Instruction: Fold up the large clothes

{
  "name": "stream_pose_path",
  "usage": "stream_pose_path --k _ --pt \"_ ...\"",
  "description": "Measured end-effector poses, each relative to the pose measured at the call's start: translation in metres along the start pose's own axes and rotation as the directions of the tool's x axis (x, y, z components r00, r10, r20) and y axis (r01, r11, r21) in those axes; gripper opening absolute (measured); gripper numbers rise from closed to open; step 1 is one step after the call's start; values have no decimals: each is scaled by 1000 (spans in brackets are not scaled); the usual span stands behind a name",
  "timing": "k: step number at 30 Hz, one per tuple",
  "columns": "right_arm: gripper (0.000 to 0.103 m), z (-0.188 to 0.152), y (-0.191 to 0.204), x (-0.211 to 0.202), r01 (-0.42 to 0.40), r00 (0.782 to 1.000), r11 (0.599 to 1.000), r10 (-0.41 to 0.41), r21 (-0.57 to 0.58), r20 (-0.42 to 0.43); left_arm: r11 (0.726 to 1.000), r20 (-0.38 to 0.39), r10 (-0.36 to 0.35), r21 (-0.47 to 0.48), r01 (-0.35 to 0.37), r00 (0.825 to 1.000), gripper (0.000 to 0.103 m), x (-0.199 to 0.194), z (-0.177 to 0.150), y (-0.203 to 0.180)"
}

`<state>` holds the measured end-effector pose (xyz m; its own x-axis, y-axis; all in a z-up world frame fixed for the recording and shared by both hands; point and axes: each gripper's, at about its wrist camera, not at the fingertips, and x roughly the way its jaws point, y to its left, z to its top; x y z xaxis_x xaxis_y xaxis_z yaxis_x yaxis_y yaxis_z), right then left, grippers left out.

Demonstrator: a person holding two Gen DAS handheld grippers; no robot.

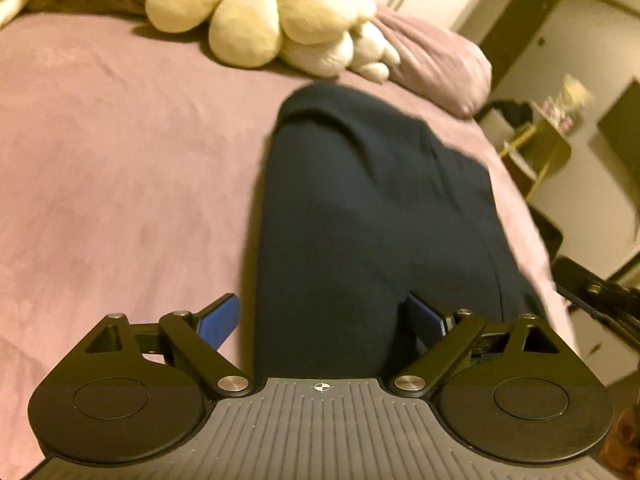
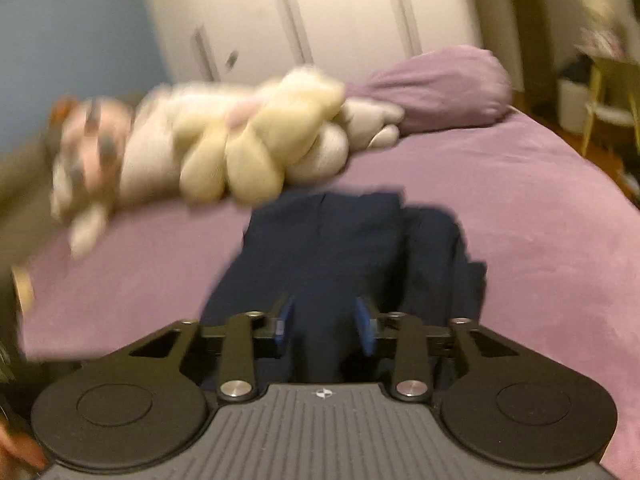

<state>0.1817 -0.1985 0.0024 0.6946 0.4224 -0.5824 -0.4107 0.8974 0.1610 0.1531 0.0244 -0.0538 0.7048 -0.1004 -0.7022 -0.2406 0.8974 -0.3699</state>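
Left tool (image 1: 326,322): blue pads spread wide; the dark cloth runs between them, one pad (image 1: 218,326) lies over the bed cover off the cloth's edge, the other sits on the cloth; no pinch visible
Right tool (image 2: 325,324): blue pads parted to a middling gap, hovering over the near part of the cloth; whether they touch it cannot be told, the view is blurred
Navy garment (image 1: 372,216): a long dark navy piece, lying on the bed straight ahead of the left tool and stretching away from it, with soft creases at its far end; in the right wrist view it (image 2: 340,248) lies directly ahead of and under the right tool, its far edge uneven, a second layer showing toward the right; what kind of garment it is cannot be told
Bed (image 1: 120,160): covered in mauve fabric, filling the space left of and beyond the left tool; around the garment on both sides in the right wrist view
Flower plush (image 1: 256,8): cream petals with a pink centre, beyond the garment's far end, ahead and slightly left of the left tool
Plush animals (image 2: 104,152): pale, blurred, ahead and left of the right tool, beside the flower
Pillow (image 2: 436,84): mauve, far ahead and to the right of the right tool, touching the plush pile
Wardrobe doors (image 2: 300,20): white with long handles, behind the bed
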Motion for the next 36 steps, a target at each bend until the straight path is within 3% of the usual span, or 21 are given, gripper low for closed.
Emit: stream_pose_path --k 2,4,6,8,11,16,18,19,23,27,36 --pt "25 -17 3 22 113 990 992 -117 -51 -79 999 12 28 32 -28 1000 98 0 -5 -2" --pt "26 -31 -4 40 156 979 986 -162 -60 -122 996 -23 39 81 -37 999 98 9 -8 -8" --pt "26 -42 -5 49 185 975 978 -194 -94 -105 990 -26 54 131 -50 998 99 13 -18 -15" --pt "26 -43 -5 56 195 973 976 -204 -93 -104 972 6 116 207 -115 993 103 23 -24 -27" --pt "27 -36 2 59 209 967 973 -221 -96 -125 969 15 126 213 -126 992 103 30 -26 -29" --pt "51 -32 13 20 228 963 973 -231 -41 -137 968 -13 156 200 -150 988 103 1 -27 -30" --pt "79 -39 19 -3 267 953 964 -267 -17 -146 963 -14 168 216 -161 986 103 -16 -33 -33" --pt "82 -43 21 -11 283 946 959 -282 -15 -159 961 -11 172 219 -166 985 103 -26 -37 -34" --pt "82 -63 19 -24 327 904 945 -311 4 -292 927 7 235 298 -226 972 103 -48 -51 -43" --pt "85 -63 22 -32 346 893 938 -321 25 -315 888 30 294 360 -285 955 103 -55 -60 -51" --pt "91 -51 36 -33 378 875 926 -363 -18 -321 885 50 308 352 -305 950 103 -69 -61 -53"
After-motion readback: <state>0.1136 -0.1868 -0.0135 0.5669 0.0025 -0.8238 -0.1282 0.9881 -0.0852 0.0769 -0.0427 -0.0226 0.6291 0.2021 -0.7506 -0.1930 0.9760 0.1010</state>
